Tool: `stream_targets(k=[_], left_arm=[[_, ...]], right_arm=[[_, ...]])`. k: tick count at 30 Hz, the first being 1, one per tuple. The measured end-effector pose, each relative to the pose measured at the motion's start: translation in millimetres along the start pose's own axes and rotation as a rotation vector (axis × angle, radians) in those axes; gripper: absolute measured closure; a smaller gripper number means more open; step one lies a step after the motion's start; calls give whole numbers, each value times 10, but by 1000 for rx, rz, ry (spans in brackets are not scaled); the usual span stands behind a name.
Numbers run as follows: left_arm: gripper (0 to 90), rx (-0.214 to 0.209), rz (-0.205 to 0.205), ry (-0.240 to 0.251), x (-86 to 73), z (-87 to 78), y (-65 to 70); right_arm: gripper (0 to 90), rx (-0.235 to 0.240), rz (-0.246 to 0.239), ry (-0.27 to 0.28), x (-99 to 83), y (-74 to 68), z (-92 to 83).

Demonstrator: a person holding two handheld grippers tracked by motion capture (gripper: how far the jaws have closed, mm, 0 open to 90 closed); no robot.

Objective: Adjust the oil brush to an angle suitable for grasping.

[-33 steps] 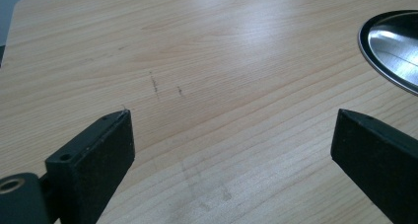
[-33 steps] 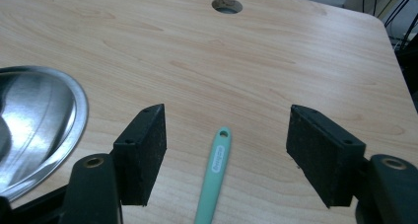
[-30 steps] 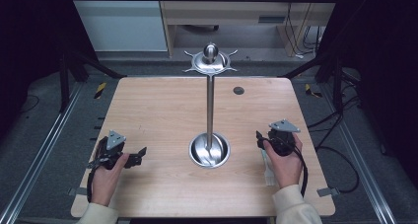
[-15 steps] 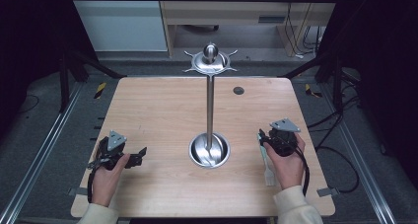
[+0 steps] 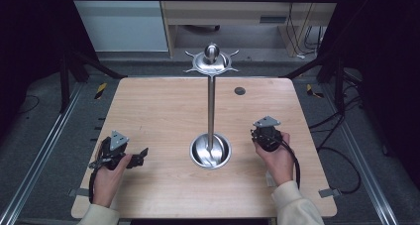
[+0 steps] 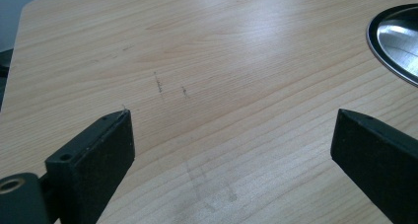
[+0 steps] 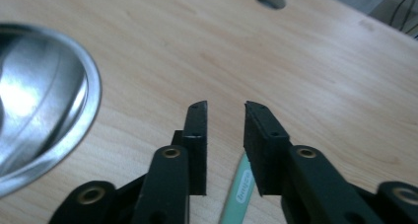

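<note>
Item in hand: a pale green handle (image 7: 241, 192) with a printed label, lying flat on the table (image 5: 158, 111) under the right gripper (image 7: 224, 105), near the front right edge; what kind of utensil it is cannot be told.
Right gripper: held low over the table to the right of the stand's dish (image 5: 210, 150). Its jaws have just been closing and are brought near each other, with a narrow gap left. The green handle is seen in that gap, down by the jaw roots. The pads seem not to be pressed on it, though the contact itself is hidden.
Left gripper (image 5: 140, 154): rested at the front left of the table, jaws spread wide (image 6: 231, 118), nothing held, bare wood between them.
Risk, grip: the handle sits far back in the gap rather than at the tips, so it may be pinched off-centre and swung or dropped once lifted.
Risk, surface: the handle is thin and flat on the wood, so the tips may be scraped along the table or slid over it if they are closed too high.
Risk, stand: the dish rim (image 7: 44, 110) lies just beside the right jaws and could be knocked by a sideways lift.
Obstacle: a tall steel pole (image 5: 211, 106) rises from the dish to a hooked crown (image 5: 212, 61), mid-table.
Other: a round cable hole (image 5: 239, 90) is set in the far part of the table, well apart from both hands.
</note>
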State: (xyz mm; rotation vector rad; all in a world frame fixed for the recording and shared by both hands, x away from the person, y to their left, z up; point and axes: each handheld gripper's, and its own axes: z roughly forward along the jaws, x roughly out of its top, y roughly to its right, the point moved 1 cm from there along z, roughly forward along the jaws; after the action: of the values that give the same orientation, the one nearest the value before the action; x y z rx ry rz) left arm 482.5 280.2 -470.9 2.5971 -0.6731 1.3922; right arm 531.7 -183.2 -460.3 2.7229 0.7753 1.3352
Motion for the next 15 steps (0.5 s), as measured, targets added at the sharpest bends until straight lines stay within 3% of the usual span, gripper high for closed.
stream_targets(k=[4,7,15], left_arm=[[26,-6,12,-6,3,2,23],[26,-11,13,-7,4,16,28],[26,-21,15,-5,8,16,42]], right_arm=[[838,24,3,-44,-51,60,90],[891,47,35,-52,-114,98,110],[900,68,12,-126,-208,93,237]])
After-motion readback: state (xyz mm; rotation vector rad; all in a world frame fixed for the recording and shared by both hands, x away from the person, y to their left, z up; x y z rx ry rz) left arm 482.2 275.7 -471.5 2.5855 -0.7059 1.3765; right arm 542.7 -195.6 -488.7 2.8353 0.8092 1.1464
